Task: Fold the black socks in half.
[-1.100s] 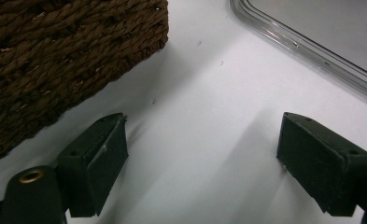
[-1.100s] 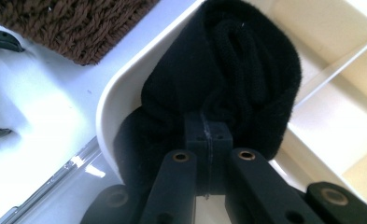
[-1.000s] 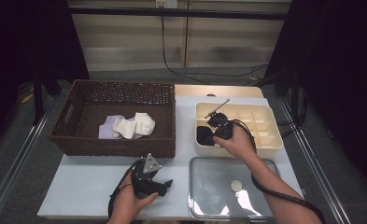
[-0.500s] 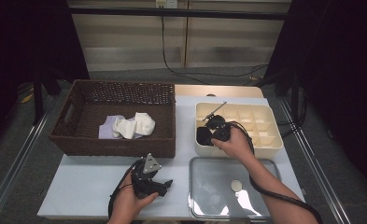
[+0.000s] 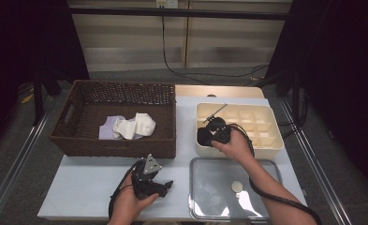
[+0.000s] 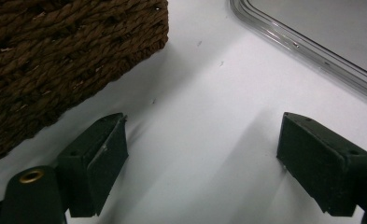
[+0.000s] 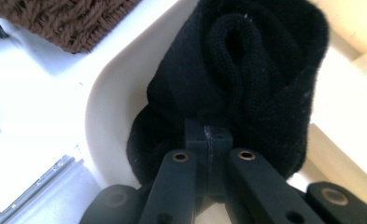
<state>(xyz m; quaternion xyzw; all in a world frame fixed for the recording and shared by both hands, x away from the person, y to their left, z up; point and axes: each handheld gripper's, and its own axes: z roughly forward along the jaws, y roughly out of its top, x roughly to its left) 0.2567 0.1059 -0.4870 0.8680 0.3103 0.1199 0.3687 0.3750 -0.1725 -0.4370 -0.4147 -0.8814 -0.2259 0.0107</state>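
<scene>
Right gripper [image 5: 209, 134] is sitting at the near-left corner of the cream divided organizer [image 5: 266, 123], jaws pressed together with a rolled black sock [image 7: 246, 79] right at the tips. From the right gripper view the pads are looking fully closed on each other, so at best they're pinching a thin fold of knit. I can't tell whether they're actually gripping fabric or just pushing against the roll. The sock itself is sitting in that corner compartment, bulging above the rim.

Risks as I'm reading it:
- The sock is overfilling the cell. If the person is pushing it down with closed jaws, the roll is likely to spring back up or unroll over the divider.
- If they're lifting instead, a thin pinch of knit is likely to slip, or the roll is going to unravel and snag on the wall.
- The organizer looks light, so pressing on its corner could tip or slide it toward the metal tray [image 5: 209, 187].
- The cable trailing from the right gripper is crossing the tray near a small round disc [image 5: 237, 186] and could drag it.

Left gripper [image 5: 149, 183] is resting on the white table [image 5: 78, 183] just in front of the wicker basket [image 5: 121, 140], jaws spread wide, holding nothing. The basket is holding light-coloured cloth [image 5: 130, 126].
</scene>
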